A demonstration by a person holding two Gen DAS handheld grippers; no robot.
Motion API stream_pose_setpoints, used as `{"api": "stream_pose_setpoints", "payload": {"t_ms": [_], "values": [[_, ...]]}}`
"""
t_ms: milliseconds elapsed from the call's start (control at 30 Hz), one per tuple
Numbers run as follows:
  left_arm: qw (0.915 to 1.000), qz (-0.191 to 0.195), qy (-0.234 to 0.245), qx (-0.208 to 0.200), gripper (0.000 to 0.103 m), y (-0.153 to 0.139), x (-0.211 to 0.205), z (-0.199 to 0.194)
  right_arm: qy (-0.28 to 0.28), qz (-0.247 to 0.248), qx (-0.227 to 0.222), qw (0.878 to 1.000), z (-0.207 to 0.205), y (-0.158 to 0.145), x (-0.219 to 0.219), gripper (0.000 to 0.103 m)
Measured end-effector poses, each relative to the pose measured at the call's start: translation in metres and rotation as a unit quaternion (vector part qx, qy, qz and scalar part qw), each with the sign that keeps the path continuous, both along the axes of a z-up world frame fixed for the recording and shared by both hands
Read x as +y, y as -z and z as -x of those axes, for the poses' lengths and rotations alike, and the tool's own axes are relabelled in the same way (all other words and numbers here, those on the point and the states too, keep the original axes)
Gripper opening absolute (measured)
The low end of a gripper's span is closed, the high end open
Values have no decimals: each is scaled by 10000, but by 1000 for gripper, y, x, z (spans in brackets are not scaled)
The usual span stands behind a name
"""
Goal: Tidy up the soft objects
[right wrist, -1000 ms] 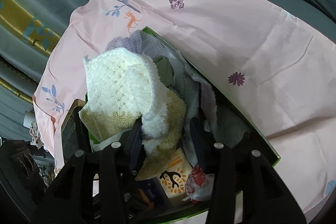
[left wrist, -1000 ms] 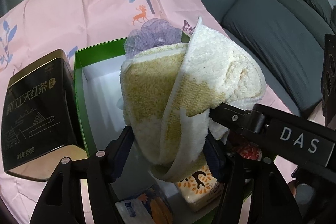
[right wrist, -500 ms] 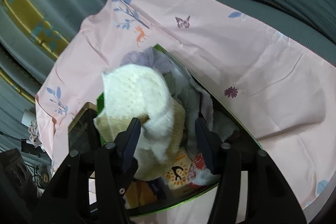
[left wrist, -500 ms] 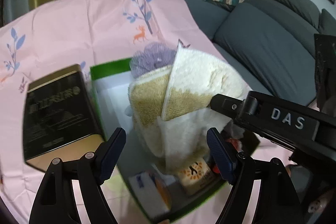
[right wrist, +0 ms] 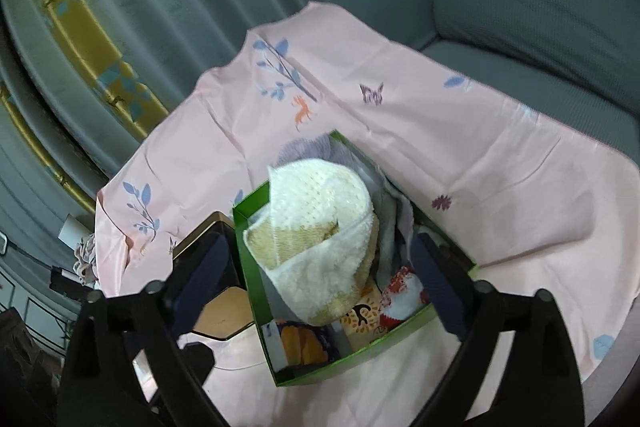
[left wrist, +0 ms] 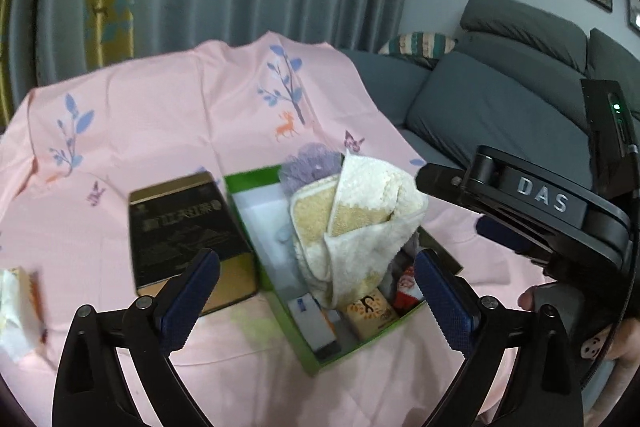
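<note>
A folded cream and yellow towel (left wrist: 352, 223) stands in the green box (left wrist: 256, 247), also in the right wrist view (right wrist: 320, 243) inside the box (right wrist: 248, 267). A purple mesh puff (left wrist: 310, 165) lies at the box's far end. Small packets and a red-white toy (left wrist: 406, 291) lie at its near end. My left gripper (left wrist: 316, 303) is open and empty, above and in front of the box. My right gripper (right wrist: 320, 275) is open and empty, above the box; its body shows in the left wrist view (left wrist: 532, 203).
A black and gold tea tin (left wrist: 188, 231) lies left of the box on the pink cloth (left wrist: 160, 131). A white packet (left wrist: 16, 311) sits at the far left. A grey sofa (left wrist: 500, 95) is to the right, curtains behind.
Both grippers opened, let go of the towel and pulled up and back. The towel now rests in the box on its own.
</note>
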State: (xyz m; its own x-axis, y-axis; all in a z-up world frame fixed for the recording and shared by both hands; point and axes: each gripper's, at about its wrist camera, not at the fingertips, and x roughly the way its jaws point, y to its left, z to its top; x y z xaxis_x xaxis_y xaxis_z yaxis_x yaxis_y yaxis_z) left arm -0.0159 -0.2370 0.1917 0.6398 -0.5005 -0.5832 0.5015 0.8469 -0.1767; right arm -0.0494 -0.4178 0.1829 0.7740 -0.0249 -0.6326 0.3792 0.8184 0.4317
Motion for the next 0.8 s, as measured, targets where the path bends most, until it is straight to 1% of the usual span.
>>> {"api": "stream_pose_setpoints", "payload": {"t_ms": [67, 133, 267, 400, 533, 667, 800], "values": [[9999, 129, 14, -35, 98, -7, 7, 7, 23, 254, -69, 9997, 9, -10, 5, 101], [9998, 181, 32, -55, 98, -11, 12, 13, 51, 398, -117, 9991, 17, -18, 8, 102], [9997, 160, -65, -190, 98, -19, 19, 21, 38, 677, -160, 9976, 30, -28, 15, 102], [9994, 271, -96, -184, 98, -23, 25, 24, 127, 825, -178, 9964, 41, -33, 19, 102], [9995, 208, -75, -232, 98, -23, 25, 28, 271, 1055, -135, 9940, 50, -36, 22, 102], [9994, 200, -50, -270, 98, -23, 24, 32, 367, 1063, -194, 9935, 57, -39, 19, 102], [9993, 155, -17, -353, 98, -22, 21, 35, 435, 1085, -143, 9930, 59, -38, 18, 102]]}}
